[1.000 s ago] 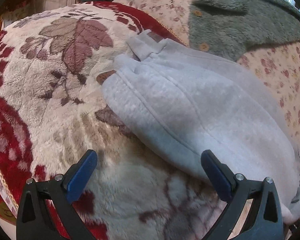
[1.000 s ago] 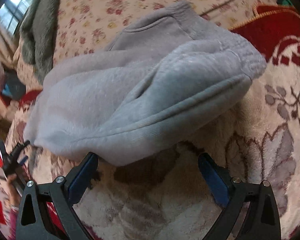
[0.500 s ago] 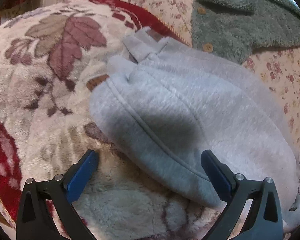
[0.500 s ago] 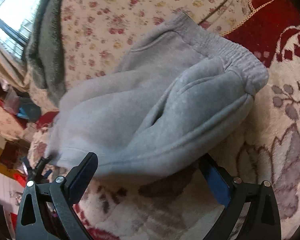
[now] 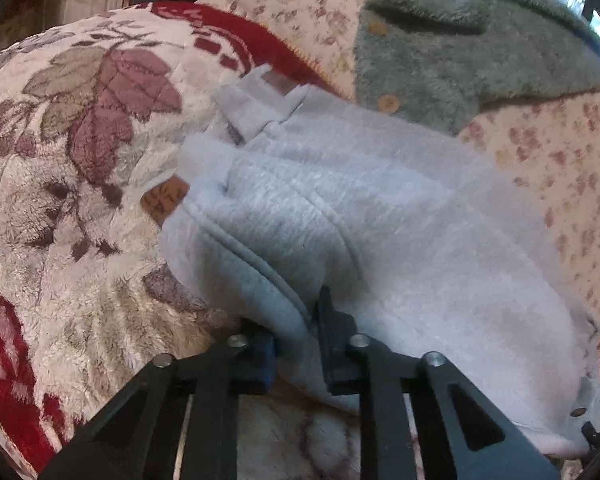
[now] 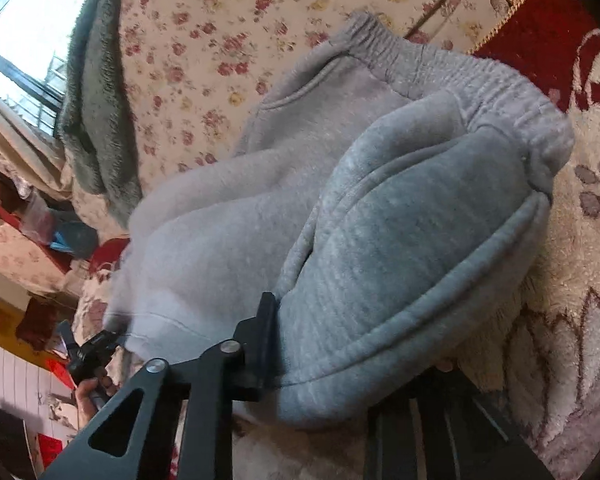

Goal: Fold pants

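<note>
- The left gripper [image 5: 296, 344] has its fingers [image 5: 332, 320] pinched on the near folded edge of the grey fleece pants [image 5: 380, 216]; the bite looks shallow, so in a lift the thick hem could slip out
- The right gripper [image 6: 340, 360] clamps the same near edge toward the waistband end; only one of its fingers [image 6: 266, 320] shows, the other is hidden under the cloth, so how many layers it holds cannot be told
- If either grip catches only the top layer, the stacked legs may peel apart and the fold would open
- The plush floral blanket [image 5: 80, 168] under the pants is shaggy and could drag on the lower layer, skewing the edges
- The pants lie on the bed, half on that blanket and half on the flowered sheet [image 5: 572, 168], near a green fuzzy cardigan [image 5: 452, 52]
- They look soft and bulky, already doubled lengthwise, elastic waistband [image 6: 460, 76] bunched, a brown patch label [image 5: 165, 198] peeking out at the leg end
</note>
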Tool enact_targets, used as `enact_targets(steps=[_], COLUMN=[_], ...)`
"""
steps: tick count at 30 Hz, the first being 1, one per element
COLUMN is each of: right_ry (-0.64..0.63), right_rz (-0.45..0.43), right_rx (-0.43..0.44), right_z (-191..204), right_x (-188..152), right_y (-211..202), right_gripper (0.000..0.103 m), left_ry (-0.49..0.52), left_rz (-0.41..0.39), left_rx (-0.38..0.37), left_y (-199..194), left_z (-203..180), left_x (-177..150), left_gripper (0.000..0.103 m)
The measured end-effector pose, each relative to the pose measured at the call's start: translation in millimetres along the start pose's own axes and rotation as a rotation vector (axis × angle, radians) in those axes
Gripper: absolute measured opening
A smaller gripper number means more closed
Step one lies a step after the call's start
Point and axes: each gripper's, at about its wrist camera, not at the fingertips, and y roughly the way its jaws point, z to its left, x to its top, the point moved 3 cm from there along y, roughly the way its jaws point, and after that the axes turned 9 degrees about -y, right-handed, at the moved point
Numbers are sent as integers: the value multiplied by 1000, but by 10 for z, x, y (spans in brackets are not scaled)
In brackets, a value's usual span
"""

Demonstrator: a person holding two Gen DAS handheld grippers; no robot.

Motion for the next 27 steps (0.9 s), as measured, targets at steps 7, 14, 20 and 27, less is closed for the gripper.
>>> enact_targets(steps=[7, 14, 20, 27], right_ry=[-17, -59, -87, -94], right_rz=[-51, -42, -15, 41], right_rx=[57, 92, 88, 59], right_z=[180, 319, 391, 307], right_x=[-10, -226, -569, -934], right_y=[-340, -765, -1019, -991], right_gripper=[21, 20, 19, 18], left_ry=[42, 30, 48, 38], left_rz=[-13, -2, -4, 20], left_rx=[-53, -77, -61, -18], left_y=[-459, -866, -1112, -1128], left_z=[-30, 245, 427, 634], left_x=[2, -104, -308, -467], left_gripper=[13, 12, 12, 12])
